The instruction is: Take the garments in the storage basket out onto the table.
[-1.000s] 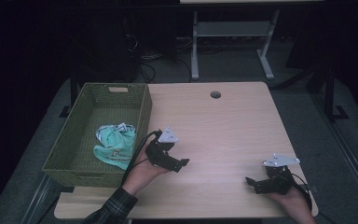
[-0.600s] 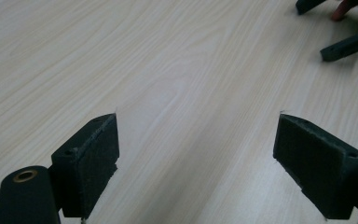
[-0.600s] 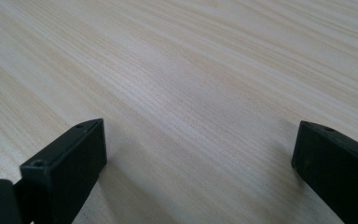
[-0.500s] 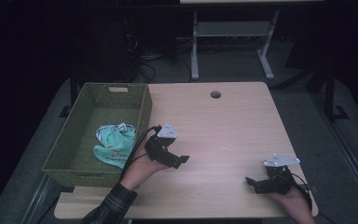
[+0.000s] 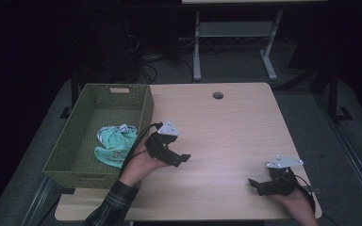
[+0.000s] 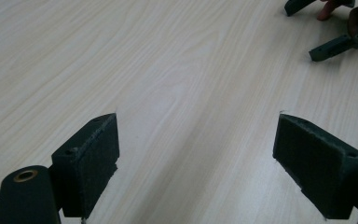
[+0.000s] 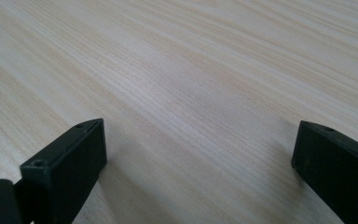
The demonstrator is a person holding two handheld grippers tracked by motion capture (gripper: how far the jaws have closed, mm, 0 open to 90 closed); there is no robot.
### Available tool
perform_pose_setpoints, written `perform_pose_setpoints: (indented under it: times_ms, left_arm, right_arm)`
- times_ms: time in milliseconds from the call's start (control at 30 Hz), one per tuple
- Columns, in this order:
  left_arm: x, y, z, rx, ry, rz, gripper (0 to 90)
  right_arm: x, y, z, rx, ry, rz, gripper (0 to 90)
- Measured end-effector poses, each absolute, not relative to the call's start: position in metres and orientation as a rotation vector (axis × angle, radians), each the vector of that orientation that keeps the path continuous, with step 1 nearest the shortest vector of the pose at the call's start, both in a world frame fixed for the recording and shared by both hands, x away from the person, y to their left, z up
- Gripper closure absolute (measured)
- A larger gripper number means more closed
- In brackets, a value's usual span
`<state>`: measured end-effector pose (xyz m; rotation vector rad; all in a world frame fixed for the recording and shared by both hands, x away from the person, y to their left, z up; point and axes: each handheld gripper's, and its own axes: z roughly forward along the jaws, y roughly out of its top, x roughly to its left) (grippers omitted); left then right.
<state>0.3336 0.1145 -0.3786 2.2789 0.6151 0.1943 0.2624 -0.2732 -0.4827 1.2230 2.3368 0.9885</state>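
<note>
My left gripper (image 5: 178, 160) hovers over the wooden table (image 5: 231, 127) just right of a green woven basket (image 5: 144, 110), held by a hand in a plaid sleeve. Its jaws stand open over bare wood in the left gripper view (image 6: 196, 135). My right gripper (image 5: 255, 187) rests low near the table's front right edge, open, with nothing between its jaws (image 7: 198, 140). A teal and white cloth (image 5: 115, 143) lies crumpled inside the basket. The right gripper (image 6: 338, 44) also shows far off at the top right of the left gripper view.
The basket overhangs the table's left side. A round cable hole (image 5: 218, 95) sits near the table's far edge. Beyond the table stand a white desk frame (image 5: 235, 33) and cables on a dark floor.
My left gripper has drifted a little away from the person, staying beside the basket. The right gripper has not moved.
</note>
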Motion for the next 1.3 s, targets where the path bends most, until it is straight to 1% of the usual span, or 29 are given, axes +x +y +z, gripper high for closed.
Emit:
perform_pose_setpoints:
  times_ms: [167,600,1300]
  left_arm:
    - [0.335,0.120,-0.376,2.277,0.609,0.169,13.8]
    - [0.337,0.141,-0.356,2.233,0.640,0.199,13.7]
    - [0.340,0.169,-0.346,2.210,0.689,0.246,13.8]
  right_arm:
    - [0.262,-0.273,-0.483,1.224,2.337,0.988,2.5]
    - [0.262,-0.273,-0.483,1.226,2.335,0.988,2.5]
    - [0.263,-0.273,-0.483,1.226,2.334,0.986,2.5]
